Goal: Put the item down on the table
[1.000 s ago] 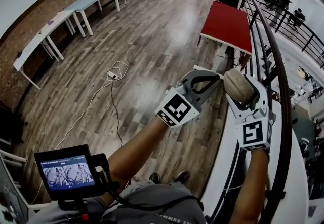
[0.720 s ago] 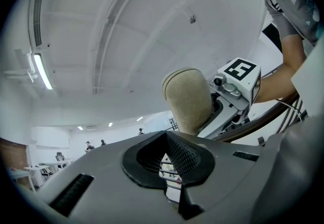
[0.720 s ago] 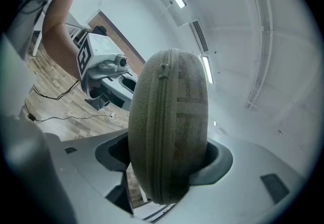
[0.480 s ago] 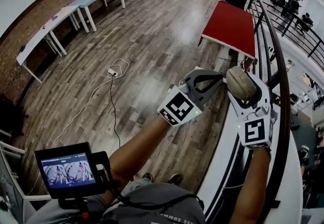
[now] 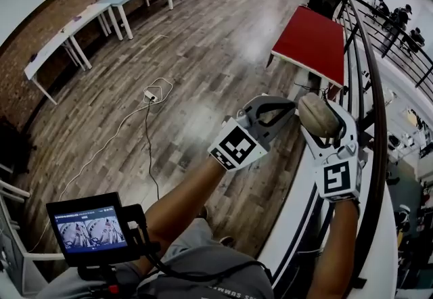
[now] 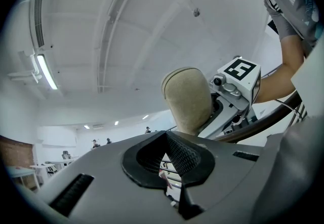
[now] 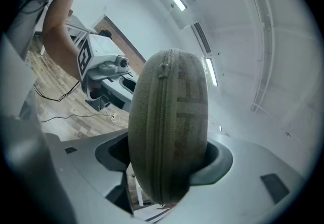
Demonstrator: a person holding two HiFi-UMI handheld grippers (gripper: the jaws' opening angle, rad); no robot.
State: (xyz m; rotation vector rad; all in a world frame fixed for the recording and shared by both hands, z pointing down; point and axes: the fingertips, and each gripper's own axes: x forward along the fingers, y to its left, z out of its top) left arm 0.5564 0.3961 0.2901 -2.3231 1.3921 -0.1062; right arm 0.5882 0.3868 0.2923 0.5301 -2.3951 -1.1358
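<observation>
1. Your right gripper (image 7: 167, 164) is clamping a tan zipped case (image 5: 318, 115). Its jaws are standing apart by the case's thickness and pressing on both flat sides, with the zip edge facing that gripper's camera.
2. The case is hanging in the air on your side of the red table (image 5: 308, 37), well apart from it and resting on no surface.
3. Your left gripper (image 6: 169, 164) is gripping nothing. Its dark jaws are sitting together, with only a thin slit showing between them. It is pointing towards the red table, just left of the case.
4. A dark railing (image 5: 383, 155) is curving past the red table's right side.
5. A cable (image 5: 147, 142) is lying on the wooden floor (image 5: 203, 40) left of the red table.
</observation>
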